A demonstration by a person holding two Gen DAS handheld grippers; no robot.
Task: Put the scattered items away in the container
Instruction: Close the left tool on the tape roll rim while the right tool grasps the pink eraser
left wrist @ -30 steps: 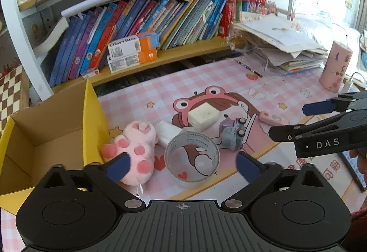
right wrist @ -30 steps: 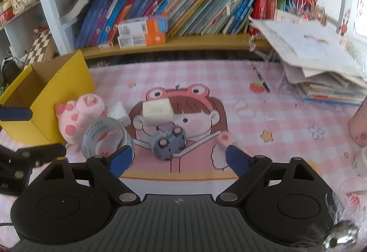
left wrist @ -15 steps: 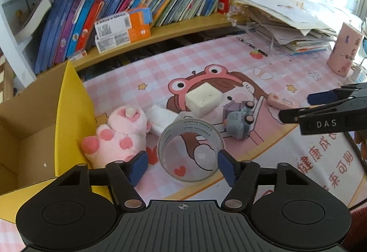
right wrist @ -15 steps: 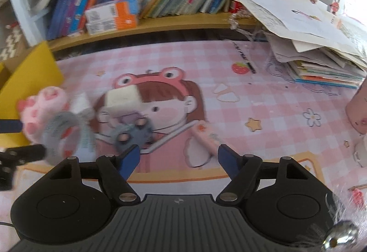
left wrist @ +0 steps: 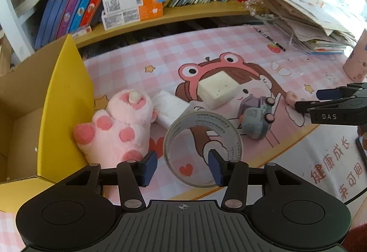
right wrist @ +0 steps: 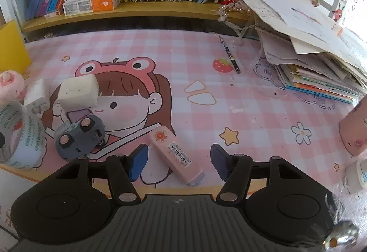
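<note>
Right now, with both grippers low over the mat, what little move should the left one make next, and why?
Probably finish closing on the tape roll. The left gripper has just been closing, and its pads straddle the roll's near wall, one outside, one inside, apparently not yet pinching. The open cardboard box waits just left.

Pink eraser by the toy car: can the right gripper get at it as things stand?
Probably yes. The pink eraser lies flat between the right gripper fingers, which have just been closing and don't touch it. The toy car sits clear.
</note>
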